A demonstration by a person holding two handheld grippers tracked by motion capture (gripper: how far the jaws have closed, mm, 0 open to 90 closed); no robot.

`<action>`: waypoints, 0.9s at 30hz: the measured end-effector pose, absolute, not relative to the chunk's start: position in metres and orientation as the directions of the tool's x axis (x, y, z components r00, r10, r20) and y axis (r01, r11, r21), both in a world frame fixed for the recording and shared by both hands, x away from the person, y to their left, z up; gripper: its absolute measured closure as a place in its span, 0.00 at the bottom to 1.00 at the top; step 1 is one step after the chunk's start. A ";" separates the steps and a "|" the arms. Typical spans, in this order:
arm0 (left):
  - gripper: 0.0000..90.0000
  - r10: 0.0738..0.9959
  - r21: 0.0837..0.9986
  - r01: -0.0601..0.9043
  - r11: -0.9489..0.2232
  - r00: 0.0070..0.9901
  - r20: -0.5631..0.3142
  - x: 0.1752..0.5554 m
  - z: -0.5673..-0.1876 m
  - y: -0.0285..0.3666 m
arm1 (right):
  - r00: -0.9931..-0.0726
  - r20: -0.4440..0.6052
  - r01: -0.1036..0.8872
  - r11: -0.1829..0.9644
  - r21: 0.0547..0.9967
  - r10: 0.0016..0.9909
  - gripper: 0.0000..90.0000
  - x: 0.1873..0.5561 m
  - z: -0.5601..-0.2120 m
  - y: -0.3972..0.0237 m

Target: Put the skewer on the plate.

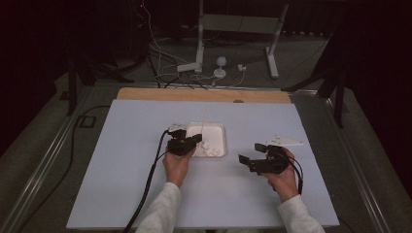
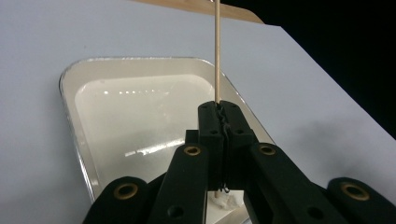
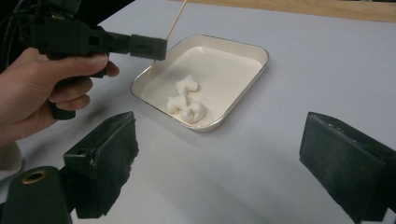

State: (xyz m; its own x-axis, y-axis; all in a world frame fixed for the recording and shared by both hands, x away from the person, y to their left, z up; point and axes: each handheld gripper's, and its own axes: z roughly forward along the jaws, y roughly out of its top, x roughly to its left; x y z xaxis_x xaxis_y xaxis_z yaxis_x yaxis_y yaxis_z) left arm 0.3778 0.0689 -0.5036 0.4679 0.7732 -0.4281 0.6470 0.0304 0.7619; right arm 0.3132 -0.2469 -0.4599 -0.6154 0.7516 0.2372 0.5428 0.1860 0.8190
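A shallow white tray (image 1: 219,130) sits mid-table and holds three white soft lumps (image 3: 187,100) near its front corner. My left gripper (image 1: 188,142) hovers over the tray's left side, shut on a thin wooden skewer (image 2: 217,51) that sticks out past the jaws toward the far edge. From the right gripper view, that left gripper (image 3: 147,46) and its skewer (image 3: 176,18) hang above the tray's rim (image 3: 252,79). To the right of the tray my right gripper (image 1: 252,154) stands open, with nothing between its pads (image 3: 109,154), and it points at the lumps.
A pale sheet (image 1: 136,184) covers the table, with a wooden strip (image 1: 204,94) showing at the far edge. Beyond the table, stand legs (image 1: 199,43) and loose cables (image 1: 165,73) lie on the floor. A black cable (image 1: 148,187) trails from the left gripper.
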 end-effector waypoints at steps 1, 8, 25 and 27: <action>1.00 0.775 0.759 0.650 0.033 0.463 -0.430 0.377 -0.505 0.069 | -0.615 0.235 0.541 0.186 0.820 0.753 0.12 0.313 -0.460 -0.248; 1.00 0.783 0.732 0.680 0.040 0.434 -0.446 0.376 -0.518 0.068 | -0.615 0.226 0.535 0.189 0.824 0.755 0.12 0.310 -0.459 -0.251; 0.99 0.799 0.691 0.719 0.074 0.372 -0.472 0.371 -0.534 0.065 | -0.632 0.198 0.514 0.215 0.830 0.749 0.13 0.308 -0.458 -0.247; 0.93 0.802 0.690 0.720 0.074 0.368 -0.470 0.371 -0.533 0.065 | -0.633 0.197 0.513 0.216 0.831 0.749 0.13 0.308 -0.458 -0.247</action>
State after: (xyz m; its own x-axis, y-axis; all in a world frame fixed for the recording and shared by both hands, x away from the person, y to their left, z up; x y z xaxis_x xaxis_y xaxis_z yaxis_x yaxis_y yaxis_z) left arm 0.3709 0.0654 -0.5335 0.3679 0.8024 -0.4700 0.7204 0.0737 0.6897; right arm 0.3081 -0.2467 -0.4576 -0.6332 0.7486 0.1965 0.5128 0.2157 0.8310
